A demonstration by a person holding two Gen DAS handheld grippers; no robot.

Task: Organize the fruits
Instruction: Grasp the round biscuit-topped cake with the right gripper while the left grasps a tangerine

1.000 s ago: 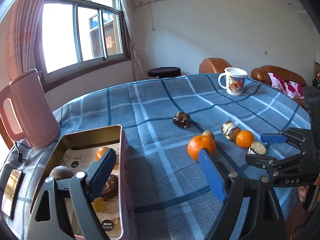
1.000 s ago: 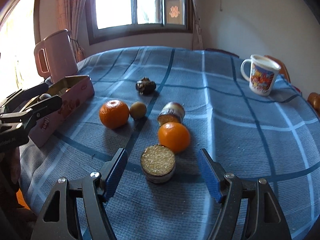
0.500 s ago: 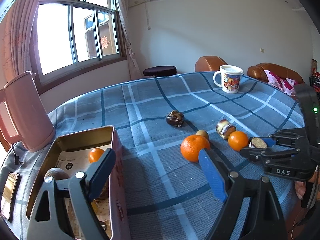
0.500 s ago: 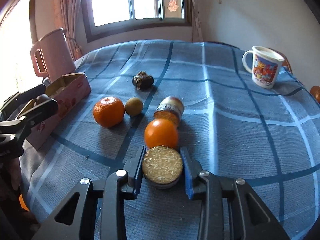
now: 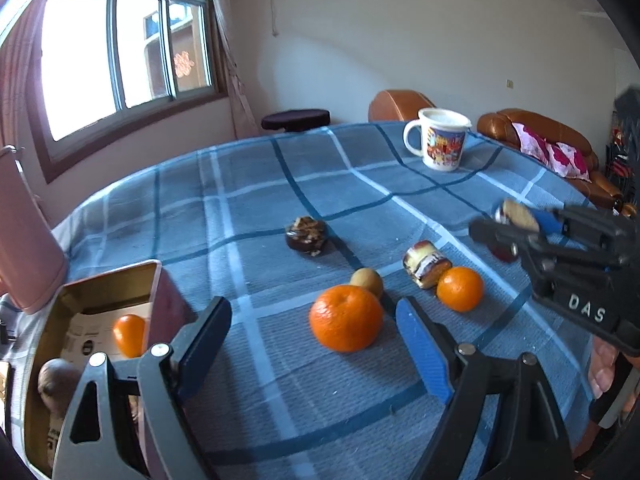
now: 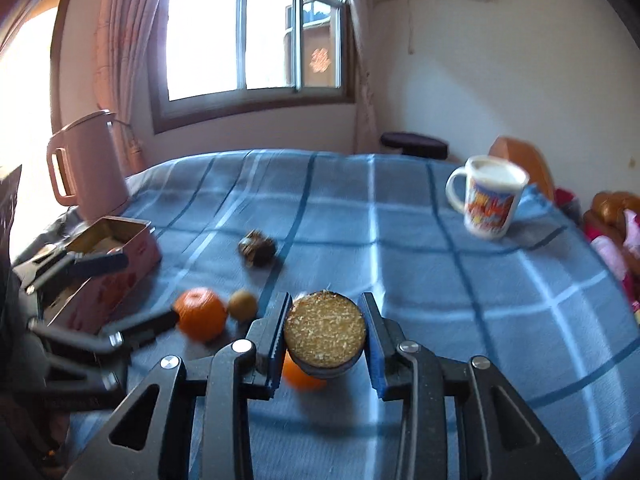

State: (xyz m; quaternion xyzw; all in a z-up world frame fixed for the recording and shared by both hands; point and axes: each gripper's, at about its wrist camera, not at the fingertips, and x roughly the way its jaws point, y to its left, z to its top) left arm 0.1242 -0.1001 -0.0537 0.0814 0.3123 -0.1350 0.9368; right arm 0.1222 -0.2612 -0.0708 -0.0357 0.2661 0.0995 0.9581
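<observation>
Tin (image 6: 120, 236) sits way off left of the right tongs (image 6: 325, 334) pinching the round cake (image 6: 325, 330), while left tongs (image 5: 316, 344), spread wide, hover right beside it.

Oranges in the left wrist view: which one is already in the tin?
The small orange lying inside the open tin at lower left. The large orange and the other orange sit on the blue cloth.

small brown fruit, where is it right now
The small brown fruit sits on the tablecloth, touching the big orange's far right side, left of the wrapped cake.
</observation>
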